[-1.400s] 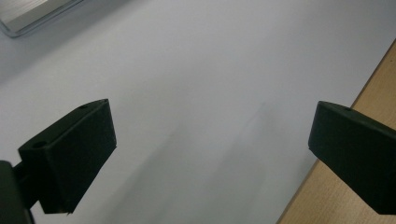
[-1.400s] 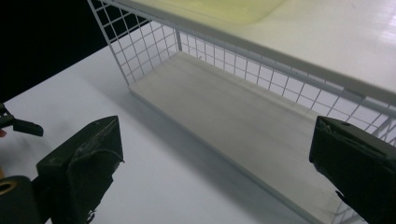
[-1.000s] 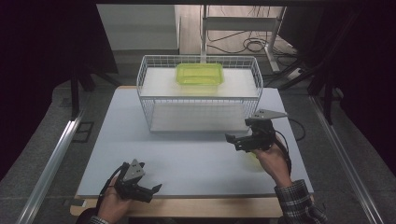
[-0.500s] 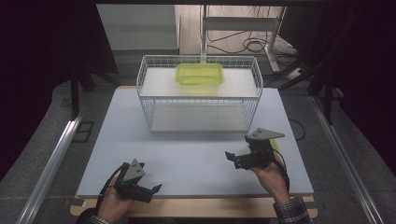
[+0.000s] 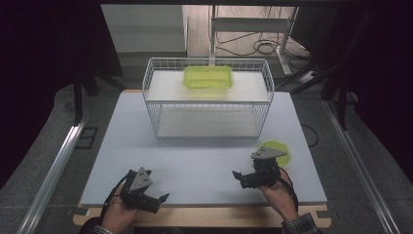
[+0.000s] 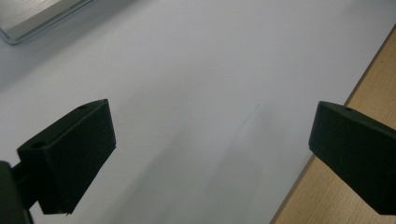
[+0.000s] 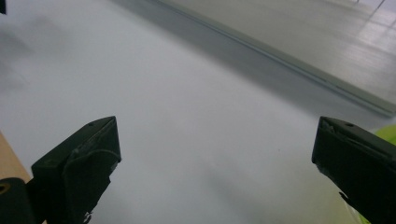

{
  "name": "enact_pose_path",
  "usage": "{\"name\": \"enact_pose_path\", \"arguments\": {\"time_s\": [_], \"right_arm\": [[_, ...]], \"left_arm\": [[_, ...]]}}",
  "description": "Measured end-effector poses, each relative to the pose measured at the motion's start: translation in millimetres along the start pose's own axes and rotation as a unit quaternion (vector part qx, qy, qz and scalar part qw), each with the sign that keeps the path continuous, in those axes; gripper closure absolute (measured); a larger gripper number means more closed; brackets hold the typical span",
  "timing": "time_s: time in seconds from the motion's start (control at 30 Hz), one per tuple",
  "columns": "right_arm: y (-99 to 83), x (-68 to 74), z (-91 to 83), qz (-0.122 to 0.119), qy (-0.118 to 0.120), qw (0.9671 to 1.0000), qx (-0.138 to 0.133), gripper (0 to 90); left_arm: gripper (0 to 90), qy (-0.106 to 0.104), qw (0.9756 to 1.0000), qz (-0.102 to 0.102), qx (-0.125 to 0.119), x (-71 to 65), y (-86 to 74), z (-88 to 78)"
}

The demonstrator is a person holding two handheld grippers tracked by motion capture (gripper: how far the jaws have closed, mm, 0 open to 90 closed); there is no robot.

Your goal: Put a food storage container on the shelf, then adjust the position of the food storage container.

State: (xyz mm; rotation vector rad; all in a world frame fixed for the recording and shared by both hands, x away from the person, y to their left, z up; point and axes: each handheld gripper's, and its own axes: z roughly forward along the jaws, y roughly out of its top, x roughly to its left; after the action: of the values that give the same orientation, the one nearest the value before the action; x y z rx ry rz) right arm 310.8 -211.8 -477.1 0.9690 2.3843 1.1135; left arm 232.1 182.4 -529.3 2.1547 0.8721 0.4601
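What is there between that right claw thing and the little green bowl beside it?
Nothing visible. The right gripper hovers with its fingers open just in front of the bowl, with bare table around them. The fingers point away from the bowl, so the hand would have to turn.

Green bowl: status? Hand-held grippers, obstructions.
Left hand-held gripper open, empty, near table edge. Right hand-held gripper open, empty. Green bowl on table just behind right one, untouched. Nothing between them.
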Motion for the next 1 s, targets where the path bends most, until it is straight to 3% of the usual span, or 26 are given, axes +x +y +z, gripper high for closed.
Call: {"name": "enact_pose_path", "arguments": {"time_s": [0.2,0.27,0.3,0.33,0.37,0.47,0.5,0.53,0.7,0.9,1.0], "right_arm": [[-0.8,-7.0,-1.8,0.018,-0.012,0.9997,0.007,0.0],[-0.5,-8.6,-2.8,0.029,-0.017,0.9994,0.002,0.0],[0.4,-14.1,-6.5,0.051,-0.013,0.9986,0.003,0.0],[0.4,-14.1,-6.5,0.051,-0.013,0.9986,0.003,0.0],[1.4,-18.6,-10.7,0.061,-0.016,0.998,0.002,3.0],[2.5,-22.9,-16.1,0.058,-0.035,0.9977,-0.001,10.4],[2.8,-26.1,-19.1,0.059,-0.041,0.9974,-0.003,15.9],[3.2,-34.4,-26.0,0.069,-0.052,0.9963,-0.008,29.0],[0.6,-58.4,-38.3,0.092,-0.065,0.9936,-0.006,58.3],[-4.1,-88.5,-52.2,0.103,-0.101,0.9895,-0.009,85.7],[-9.4,-103.5,-55.0,0.117,-0.124,0.9854,-0.008,89.2]], "left_arm": [[0.3,-0.001,1.0,-0.003,0.001,0.3,-0.4,0.3],[0.3,-0.001,1.0,-0.004,0.001,0.4,-0.5,0.3],[0.3,-0.001,1.0,-0.004,0.001,0.3,-0.5,0.3],[0.3,-0.001,1.0,-0.004,0.001,0.2,-0.5,0.3],[0.3,-0.001,1.0,-0.004,0.001,0.2,-0.5,0.4],[0.3,0.0,1.0,-0.003,0.003,0.5,-0.5,0.6],[0.3,-0.001,1.0,-0.003,0.003,0.5,-0.5,0.7],[0.3,0.0,1.0,-0.003,0.004,0.4,-0.6,1.0],[0.3,0.0,1.0,-0.004,0.005,0.4,-0.6,1.2],[0.3,0.001,1.0,-0.005,0.006,-0.1,-0.6,2.2],[0.3,0.001,1.0,-0.002,0.009,0.3,-0.6,2.2]]}}
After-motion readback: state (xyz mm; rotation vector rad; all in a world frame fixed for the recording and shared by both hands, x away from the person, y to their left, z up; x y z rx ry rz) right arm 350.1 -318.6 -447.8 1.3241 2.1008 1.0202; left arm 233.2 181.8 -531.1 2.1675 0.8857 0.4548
